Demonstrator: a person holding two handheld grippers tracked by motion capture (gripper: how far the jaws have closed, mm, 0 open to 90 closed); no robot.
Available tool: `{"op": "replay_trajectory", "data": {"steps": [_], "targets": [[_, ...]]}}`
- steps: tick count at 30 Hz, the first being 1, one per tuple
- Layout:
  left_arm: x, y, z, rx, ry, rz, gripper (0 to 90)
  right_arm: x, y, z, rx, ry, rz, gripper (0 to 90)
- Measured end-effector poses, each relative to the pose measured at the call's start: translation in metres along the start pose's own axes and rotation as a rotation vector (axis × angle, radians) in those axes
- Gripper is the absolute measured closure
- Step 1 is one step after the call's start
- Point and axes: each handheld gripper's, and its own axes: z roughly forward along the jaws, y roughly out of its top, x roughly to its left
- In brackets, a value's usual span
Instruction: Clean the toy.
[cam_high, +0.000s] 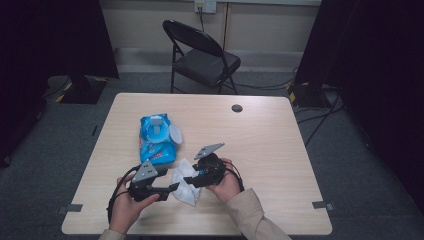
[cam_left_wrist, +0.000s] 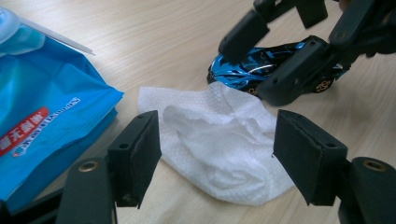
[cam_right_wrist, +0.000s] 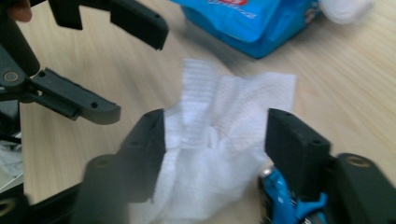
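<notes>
Blue plastic wet-wipe pack (cam_high: 156, 141) sits lid-open on the left, supply nearby. Left gripper (cam_left_wrist: 217, 156) straddles the crumpled white wipe (cam_left_wrist: 224, 149), jaws apart, no grip. Right gripper (cam_right_wrist: 215, 156) also released, small shiny blue toy car (cam_left_wrist: 261, 67) beside it, probably getting wiped.

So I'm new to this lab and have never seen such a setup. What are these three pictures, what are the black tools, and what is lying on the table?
A person sits at a wooden table with hand-held black tongs in each hand: the left tongs and the right tongs. One picture looks down from above; the other two come from cameras riding on each tool, looking along its jaws. On the table lie a blue pack of wet wipes, a crumpled white wipe and a small shiny blue toy car. Both tongs stand open around the wipe, with the pads not pressing on it, so nothing is held.
</notes>
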Motion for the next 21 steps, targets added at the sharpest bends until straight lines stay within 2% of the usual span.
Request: {"op": "replay_trajectory", "data": {"steps": [4,9,16,21], "targets": [[-0.001,0.001,0.006,0.007,-0.005,0.01,31.4,-0.01,-0.006,-0.012,-0.027,-0.032,0.012,25.1],[-0.004,0.003,0.015,0.017,-0.022,0.023,30.2,-0.022,-0.016,-0.021,-0.01,-0.084,-0.004,15.7],[-0.006,0.007,0.025,0.027,-0.04,0.032,29.9,-0.038,-0.028,-0.023,0.008,-0.116,0.011,14.9],[-0.005,0.009,0.032,0.036,-0.048,0.035,29.7,-0.045,-0.032,-0.016,0.032,-0.11,0.013,14.9]]}}
